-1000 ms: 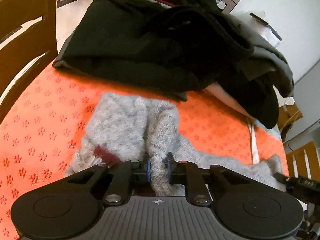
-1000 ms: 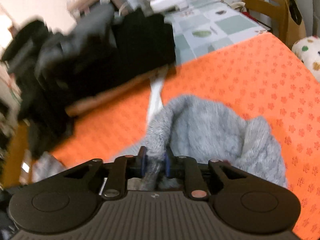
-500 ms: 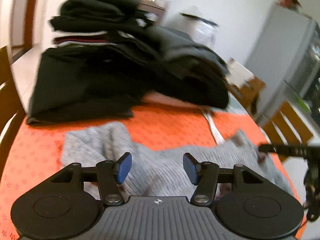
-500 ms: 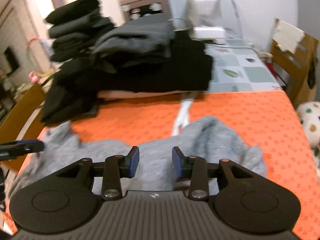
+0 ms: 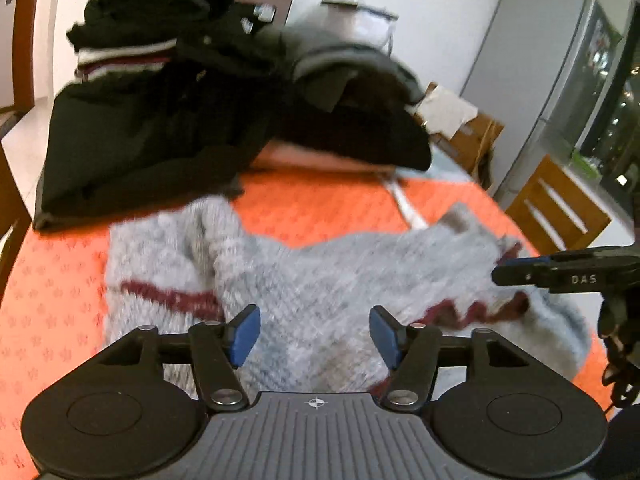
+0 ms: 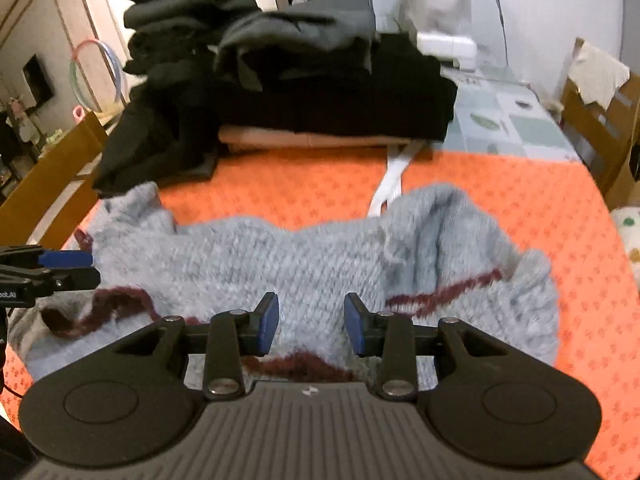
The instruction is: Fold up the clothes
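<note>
A grey knitted sweater with dark red stripes lies rumpled across the orange tablecloth; the right wrist view shows it too, the sweater spread wide on the tablecloth. My left gripper hovers open above the sweater's near edge, nothing between its blue pads. My right gripper is open as well, over the sweater's middle. In each view the other gripper pokes in from the side: the right gripper at right, the left gripper at left.
A tall pile of black and dark grey clothes fills the table's far side, seen also as the pile. A white strap runs from under it. Wooden chairs stand at the table's sides.
Both grippers, shut on sweater folds a second ago, opened and let the sweater drop. They have pulled back and risen; the sweater now lies spread out wider.
</note>
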Demonstrator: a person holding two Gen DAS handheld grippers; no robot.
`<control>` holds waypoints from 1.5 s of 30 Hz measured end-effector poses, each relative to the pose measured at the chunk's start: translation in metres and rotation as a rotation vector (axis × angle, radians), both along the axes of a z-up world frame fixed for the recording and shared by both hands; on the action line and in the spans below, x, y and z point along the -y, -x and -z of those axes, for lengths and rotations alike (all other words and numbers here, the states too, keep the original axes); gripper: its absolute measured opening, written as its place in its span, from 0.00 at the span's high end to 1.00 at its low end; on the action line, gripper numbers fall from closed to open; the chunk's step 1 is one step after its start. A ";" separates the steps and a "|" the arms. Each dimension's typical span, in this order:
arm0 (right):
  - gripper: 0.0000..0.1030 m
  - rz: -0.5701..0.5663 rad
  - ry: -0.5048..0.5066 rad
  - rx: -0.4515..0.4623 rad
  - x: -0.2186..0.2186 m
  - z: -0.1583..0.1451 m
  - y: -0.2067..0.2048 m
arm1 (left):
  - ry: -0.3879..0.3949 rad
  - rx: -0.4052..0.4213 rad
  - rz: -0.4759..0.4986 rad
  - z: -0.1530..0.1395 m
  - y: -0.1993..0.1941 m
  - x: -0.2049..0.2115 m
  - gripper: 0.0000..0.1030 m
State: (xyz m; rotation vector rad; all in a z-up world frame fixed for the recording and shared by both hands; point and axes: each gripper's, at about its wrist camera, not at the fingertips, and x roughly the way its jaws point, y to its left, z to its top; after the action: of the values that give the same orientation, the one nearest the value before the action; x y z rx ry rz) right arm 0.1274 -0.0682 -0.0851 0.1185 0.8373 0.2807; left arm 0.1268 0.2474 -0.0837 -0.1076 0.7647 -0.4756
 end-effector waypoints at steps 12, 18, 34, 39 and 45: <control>0.60 0.009 0.015 -0.048 -0.003 0.003 0.014 | -0.018 -0.041 -0.072 0.010 0.014 -0.026 0.33; 0.58 -0.021 -0.010 -0.011 -0.008 -0.020 0.024 | -0.020 -0.048 -0.188 0.011 0.016 -0.074 0.28; 0.57 -0.074 -0.006 -0.033 -0.021 -0.021 0.029 | 0.133 -0.206 -0.140 0.052 -0.017 -0.107 0.26; 0.56 -0.075 -0.013 -0.037 -0.021 -0.019 0.026 | 0.219 -0.243 -0.175 0.054 -0.013 -0.116 0.46; 0.56 -0.091 -0.013 -0.032 -0.023 -0.021 0.026 | 0.334 -0.236 -0.189 0.046 -0.005 -0.120 0.76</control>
State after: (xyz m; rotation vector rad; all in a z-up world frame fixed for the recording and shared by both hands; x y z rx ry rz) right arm 0.1012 -0.0453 -0.0646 0.0975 0.8738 0.3712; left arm 0.1319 0.3675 -0.1301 -0.5503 0.8911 -0.4108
